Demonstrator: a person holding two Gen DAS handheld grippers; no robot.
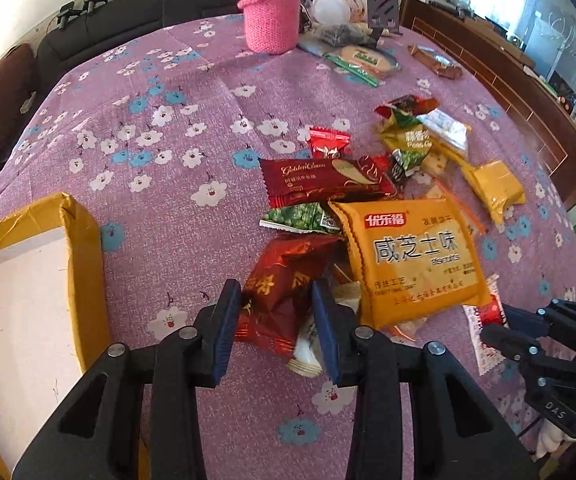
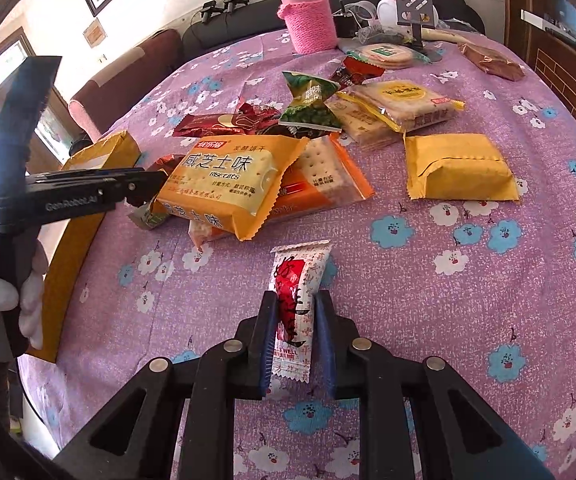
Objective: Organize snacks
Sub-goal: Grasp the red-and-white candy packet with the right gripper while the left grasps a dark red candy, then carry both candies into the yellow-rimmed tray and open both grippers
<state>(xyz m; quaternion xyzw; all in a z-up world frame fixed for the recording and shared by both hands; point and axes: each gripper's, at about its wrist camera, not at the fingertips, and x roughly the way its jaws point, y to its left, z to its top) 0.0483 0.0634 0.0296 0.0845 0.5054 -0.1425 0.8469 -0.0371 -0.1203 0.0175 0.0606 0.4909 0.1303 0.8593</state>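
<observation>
barely started by the look of it. the yellow-edged box [image 1: 27,276] at the table's left edge shows only a bare white floor in the part the left wrist view catches, no snacks visible inside, while nearly everything sits loose on the purple floral cloth [image 1: 167,92]

left gripper [image 1: 275,320]: fingers apart, straddling a dark red crinkly packet [image 1: 283,284] at the near end of the heap. pads are close to its sides but i can't tell if they're pressing it; reads as open round it, not clamped. a whitish wrapper lies partly under that packet

right gripper [image 2: 296,336]: fingers drawn in close on a slim white & red stick sachet [image 2: 298,292], which lies on the cloth apart from the pile. left pad touches it, right pad looks just at its edge, so prob gripping or v near it

left to do, judging from the spread: big orange cheese biscuit pack [image 2: 227,184] on top of the heap w/ cracker packs beneath, the maroon wafer bar [image 1: 320,180], green pea bags [image 2: 312,104], the plain yellow pack [image 2: 458,166] off to the right, more biscuits further back near the pink knitted flask [image 2: 308,20]

so both hands are on their first picks or thereabouts; the whole pile awaits sorting into the box
</observation>
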